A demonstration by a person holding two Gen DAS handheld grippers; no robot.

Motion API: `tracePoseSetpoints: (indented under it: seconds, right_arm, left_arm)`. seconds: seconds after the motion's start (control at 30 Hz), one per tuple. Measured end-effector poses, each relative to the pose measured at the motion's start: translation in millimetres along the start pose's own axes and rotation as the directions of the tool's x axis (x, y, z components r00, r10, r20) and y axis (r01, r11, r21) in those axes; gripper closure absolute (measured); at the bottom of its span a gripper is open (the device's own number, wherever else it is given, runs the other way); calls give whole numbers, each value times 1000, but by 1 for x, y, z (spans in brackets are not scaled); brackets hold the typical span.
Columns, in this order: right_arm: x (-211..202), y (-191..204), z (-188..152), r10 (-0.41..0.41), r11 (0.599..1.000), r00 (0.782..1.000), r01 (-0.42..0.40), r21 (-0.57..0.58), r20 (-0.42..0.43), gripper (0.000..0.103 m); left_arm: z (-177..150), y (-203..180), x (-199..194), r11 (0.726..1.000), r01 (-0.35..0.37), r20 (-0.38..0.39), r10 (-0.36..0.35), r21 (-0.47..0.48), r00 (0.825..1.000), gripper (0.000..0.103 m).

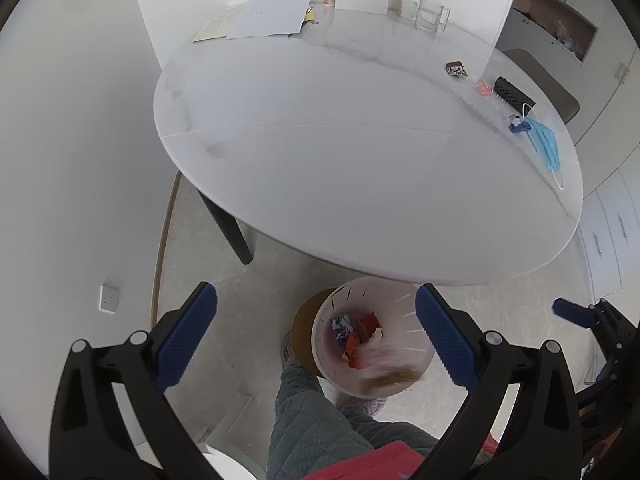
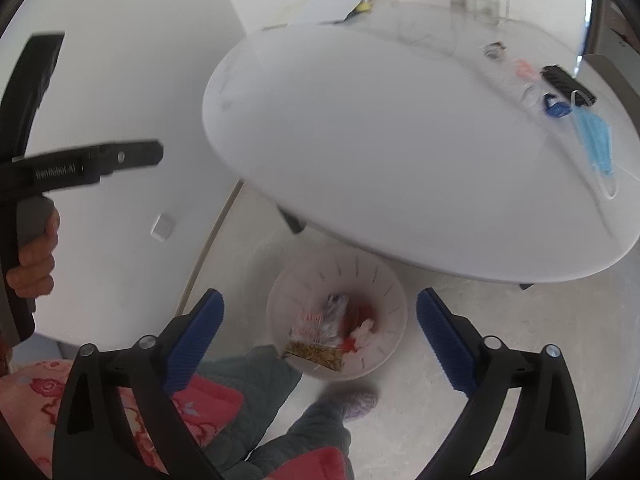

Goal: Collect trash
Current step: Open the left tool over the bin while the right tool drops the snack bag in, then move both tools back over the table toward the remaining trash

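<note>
Overhead, both tools hung wide open and held nothing. The left gripper and the right gripper each framed the white bin on the floor by the table's edge. Crumpled wrappers lay inside the bin, one blurred. A blue face mask and a black roll sat near the table's right rim. Lettering on the left tool's body was too blurred to read surely.
</note>
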State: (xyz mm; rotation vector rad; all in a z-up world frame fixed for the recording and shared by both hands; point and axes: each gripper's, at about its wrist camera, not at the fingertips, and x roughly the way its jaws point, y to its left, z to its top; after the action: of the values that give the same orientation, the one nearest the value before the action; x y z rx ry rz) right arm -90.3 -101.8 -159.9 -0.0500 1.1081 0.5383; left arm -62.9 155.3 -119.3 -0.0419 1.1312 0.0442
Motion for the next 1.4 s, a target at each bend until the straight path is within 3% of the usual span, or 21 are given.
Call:
tracePoseSetpoints:
  seconds: [0.27,0.53,0.9,1.07,1.23,1.4]
  right_arm:
    - [-18,-16,21,-67,994,996,62,88,51,3]
    - [-20,-38,45,-162,968,984,143,205,78,3]
    - [-19,-80,74,-331,875,940,272,401,84,3]
    - [-24,-105,83,-399,824,913,316,470,85,3]
    - [-28,-141,94,-431,801,898,337,495,86,3]
    - [-28,-188,109,-428,819,899,342,460,95,3]
  left_arm:
    - [34,-8,-3,998,52,26,-53,39,998,8]
    - [74,-34,8,980,137,16,-141,144,990,8]
    - [139,-82,33,901,251,-27,-259,355,966,8]
    - [164,-105,44,875,287,-51,-291,390,956,8]
    - [192,-144,54,892,291,-55,-291,346,955,8]
    - [217,-199,65,924,249,8,-263,290,965,8]
